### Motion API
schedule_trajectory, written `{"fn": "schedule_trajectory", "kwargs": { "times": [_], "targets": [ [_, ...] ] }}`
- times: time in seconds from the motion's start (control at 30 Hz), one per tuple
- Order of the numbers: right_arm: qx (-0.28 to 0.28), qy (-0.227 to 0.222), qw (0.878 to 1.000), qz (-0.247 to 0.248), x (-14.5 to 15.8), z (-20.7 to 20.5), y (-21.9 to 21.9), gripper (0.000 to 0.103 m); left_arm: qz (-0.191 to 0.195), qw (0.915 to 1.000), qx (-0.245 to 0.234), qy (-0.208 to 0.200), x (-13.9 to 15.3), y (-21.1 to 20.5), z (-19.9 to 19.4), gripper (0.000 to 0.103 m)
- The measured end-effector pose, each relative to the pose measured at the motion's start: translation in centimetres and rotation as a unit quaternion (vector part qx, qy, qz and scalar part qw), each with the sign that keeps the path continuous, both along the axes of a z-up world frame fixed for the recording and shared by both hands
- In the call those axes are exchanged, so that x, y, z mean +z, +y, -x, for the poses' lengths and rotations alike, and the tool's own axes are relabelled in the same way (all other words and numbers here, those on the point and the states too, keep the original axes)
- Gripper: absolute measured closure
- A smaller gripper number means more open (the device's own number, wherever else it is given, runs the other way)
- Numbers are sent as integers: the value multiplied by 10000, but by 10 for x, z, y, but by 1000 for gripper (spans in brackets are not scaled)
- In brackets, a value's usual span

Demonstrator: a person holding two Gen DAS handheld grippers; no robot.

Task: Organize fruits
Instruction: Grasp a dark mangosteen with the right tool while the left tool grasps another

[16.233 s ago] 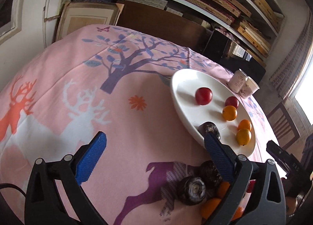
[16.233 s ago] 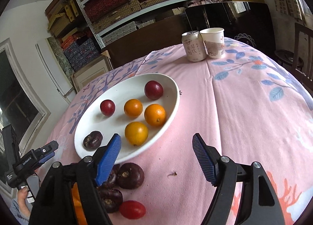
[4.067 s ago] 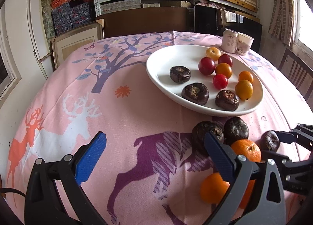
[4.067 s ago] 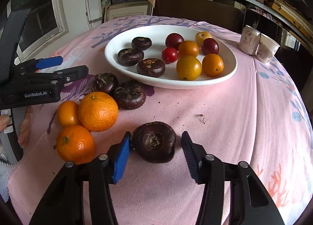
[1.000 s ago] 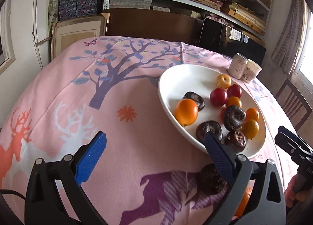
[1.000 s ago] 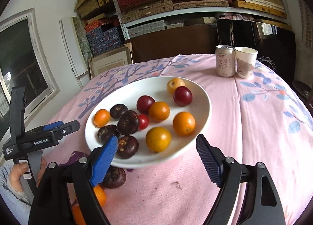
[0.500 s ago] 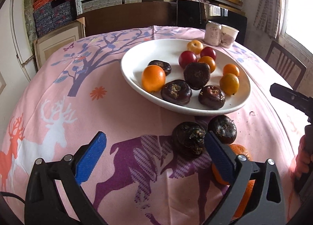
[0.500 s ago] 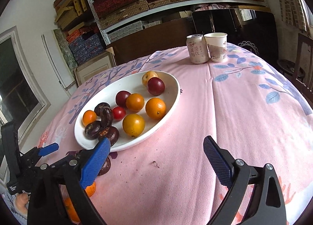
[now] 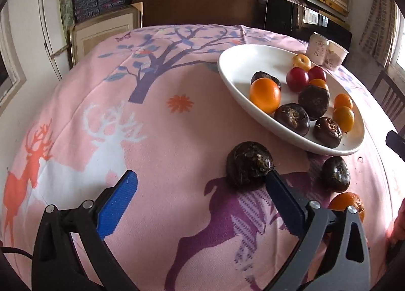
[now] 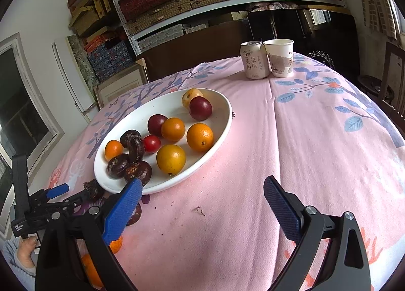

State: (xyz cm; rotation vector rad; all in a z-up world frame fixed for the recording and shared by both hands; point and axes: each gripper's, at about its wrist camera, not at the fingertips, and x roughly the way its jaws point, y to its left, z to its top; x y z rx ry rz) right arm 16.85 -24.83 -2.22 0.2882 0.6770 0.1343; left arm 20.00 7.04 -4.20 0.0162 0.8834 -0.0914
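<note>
A white plate (image 9: 227, 70) (image 10: 222, 124) holds oranges, red plums and several dark brown fruits. On the pink cloth in front of it lie two more dark fruits (image 9: 249, 164) (image 9: 336, 177) and an orange (image 9: 346, 205). My left gripper (image 9: 200, 184) (image 10: 73, 193) is open and low over the cloth, its right fingertip right beside the nearer dark fruit. My right gripper (image 10: 202, 187) is open with nothing between its fingers, just in front of the plate's near rim. Its left finger hides part of a dark fruit (image 10: 135, 212) and loose oranges (image 10: 116, 243).
A drinks can (image 10: 253, 60) and a paper cup (image 10: 279, 58) stand together at the table's far edge. A chair (image 10: 389, 83) is at the right. Shelves of boxes line the back wall. A hand (image 10: 25, 253) holds the left gripper's handle.
My left gripper has swung left and sunk closer to the cloth, so the nearer dark fruit now sits by its right fingertip. My right gripper's jaws have widened and it has rolled slightly.
</note>
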Motion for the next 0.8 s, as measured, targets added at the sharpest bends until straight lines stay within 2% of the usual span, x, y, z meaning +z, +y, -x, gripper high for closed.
{"fn": "schedule_trajectory", "kwargs": {
  "times": [0.07, 0.17, 0.27, 0.33, 0.43, 0.57, 0.73, 0.8],
  "targets": [
    [37, 0, 10000, 4, 0, 0, 1, 5, -100, 9999, -66, 63, -3, -5, -1, 4],
    [160, 0, 9999, 18, 0, 0, 4, 5, -722, 9971, -127, 203, -9, -24, -4, 4],
    [544, 54, 9985, 37, -1, 1, 17, 6, -877, 9960, -155, 112, -8, -28, -1, 4],
    [855, 114, 9961, 198, -3, 3, 32, 7, -732, 9971, -142, 170, -8, -24, -2, 4],
    [1277, 282, 9908, 354, -6, 2, 55, 15, -215, 9990, -92, 371, -11, -10, -7, 4],
    [1557, 722, 9851, 93, -16, -11, 70, 29, -295, 9989, -92, 350, -12, -14, -6, 4],
    [1502, 1194, 9810, -280, -21, -33, 79, 35, -265, 9990, -93, 360, -12, -12, -6, 4],
    [1421, 1255, 9816, -239, -22, -37, 86, 36, -267, 9990, -93, 359, -12, -12, -6, 4]
  ]
}}
